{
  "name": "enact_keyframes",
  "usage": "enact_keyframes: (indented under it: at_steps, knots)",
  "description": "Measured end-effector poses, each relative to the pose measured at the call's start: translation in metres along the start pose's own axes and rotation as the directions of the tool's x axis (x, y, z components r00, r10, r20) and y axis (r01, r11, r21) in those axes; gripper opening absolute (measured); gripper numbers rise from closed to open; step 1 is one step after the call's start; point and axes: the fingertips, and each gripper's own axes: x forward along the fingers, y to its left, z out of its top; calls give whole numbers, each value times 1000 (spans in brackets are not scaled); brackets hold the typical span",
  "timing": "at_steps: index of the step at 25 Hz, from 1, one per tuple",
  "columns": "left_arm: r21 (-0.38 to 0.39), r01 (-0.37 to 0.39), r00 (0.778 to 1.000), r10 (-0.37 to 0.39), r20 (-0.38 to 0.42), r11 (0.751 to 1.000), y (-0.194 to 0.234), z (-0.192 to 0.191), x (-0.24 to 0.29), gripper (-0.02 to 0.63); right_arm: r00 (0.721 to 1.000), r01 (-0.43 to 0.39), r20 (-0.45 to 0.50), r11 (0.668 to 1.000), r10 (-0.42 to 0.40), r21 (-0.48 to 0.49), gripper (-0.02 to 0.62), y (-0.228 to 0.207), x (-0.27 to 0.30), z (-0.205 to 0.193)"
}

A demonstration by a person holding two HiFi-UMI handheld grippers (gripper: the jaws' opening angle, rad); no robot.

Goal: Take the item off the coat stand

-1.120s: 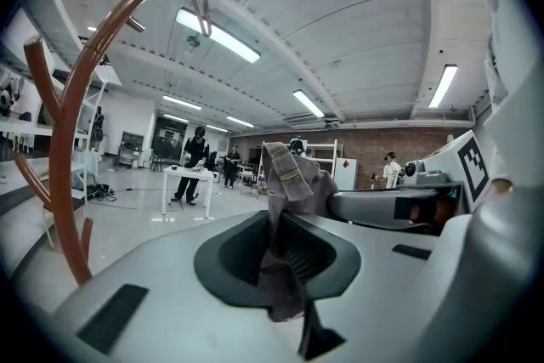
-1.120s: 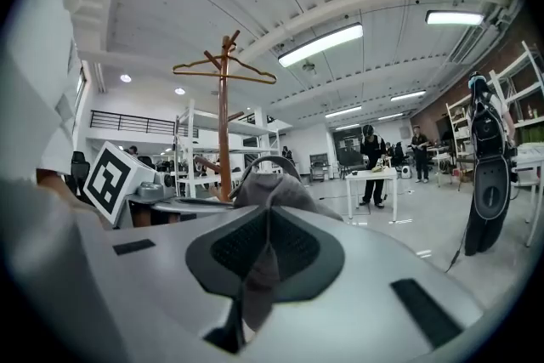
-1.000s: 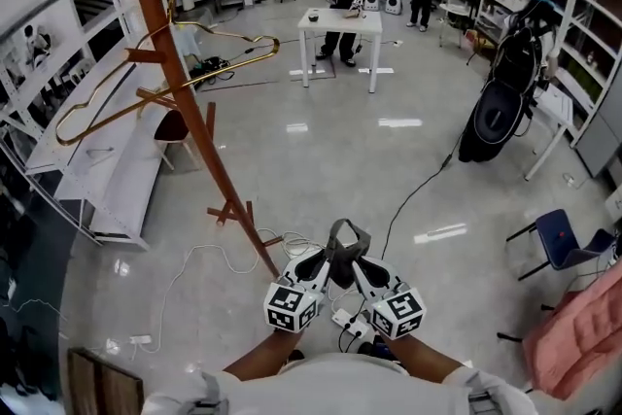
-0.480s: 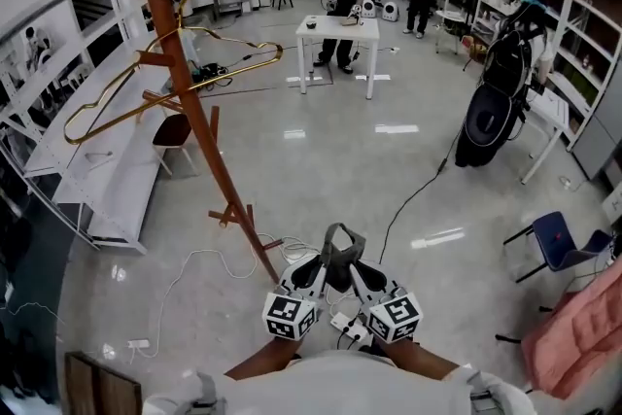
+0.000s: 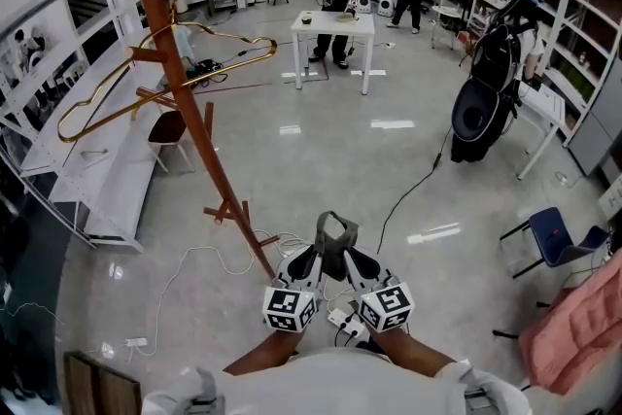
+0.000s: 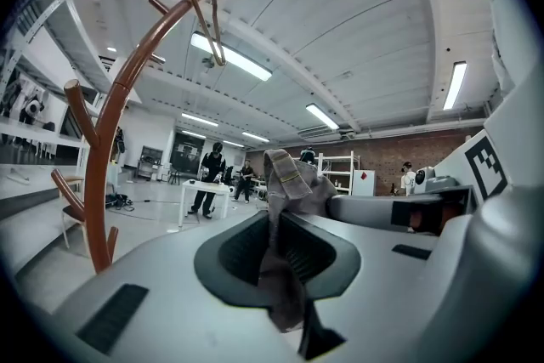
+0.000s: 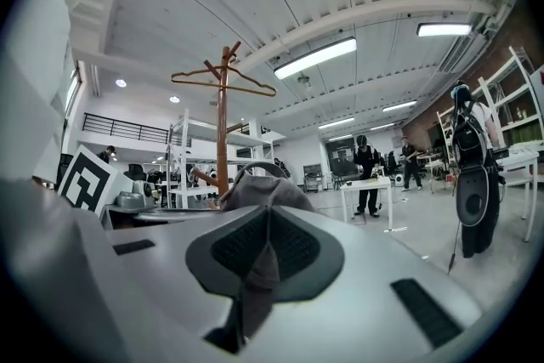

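Note:
A wooden coat stand (image 5: 185,102) rises at the left of the head view, with a gold wire hanger (image 5: 155,83) on its pegs. A grey cloth item (image 5: 334,238) with a loop at its top hangs in front of me, low in the middle, well clear of the stand. My left gripper (image 5: 315,259) and right gripper (image 5: 354,261) sit side by side, both shut on that cloth. In the left gripper view the grey cloth (image 6: 291,183) is pinched in the left gripper (image 6: 280,246). The right gripper (image 7: 265,246) pinches the grey cloth (image 7: 255,193), with the stand (image 7: 223,132) behind.
A white table (image 5: 335,19) with people round it stands far back. A black golf bag (image 5: 478,107) leans by white shelving (image 5: 573,53) on the right. A blue chair (image 5: 550,234) and pink fabric (image 5: 573,335) lie right; a power strip (image 5: 342,318) and cables are on the floor below.
Both grippers stay shut on the grey cloth, close together. They have drifted a little to the left in the head view, and the view itself has shifted slightly.

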Motion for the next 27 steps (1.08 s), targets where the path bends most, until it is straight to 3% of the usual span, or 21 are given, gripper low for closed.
enact_keyframes:
  at_steps: [17,27]
  knots:
    - [-41,2,1000,-2,1,999,2,-2,-3,55,1000,-19,10,1000,19,21,29,4,0,-1]
    - [-21,-9,1000,9,12,1000,-3,2,2,55,999,-28,38,999,26,47,29,-2,-2,3]
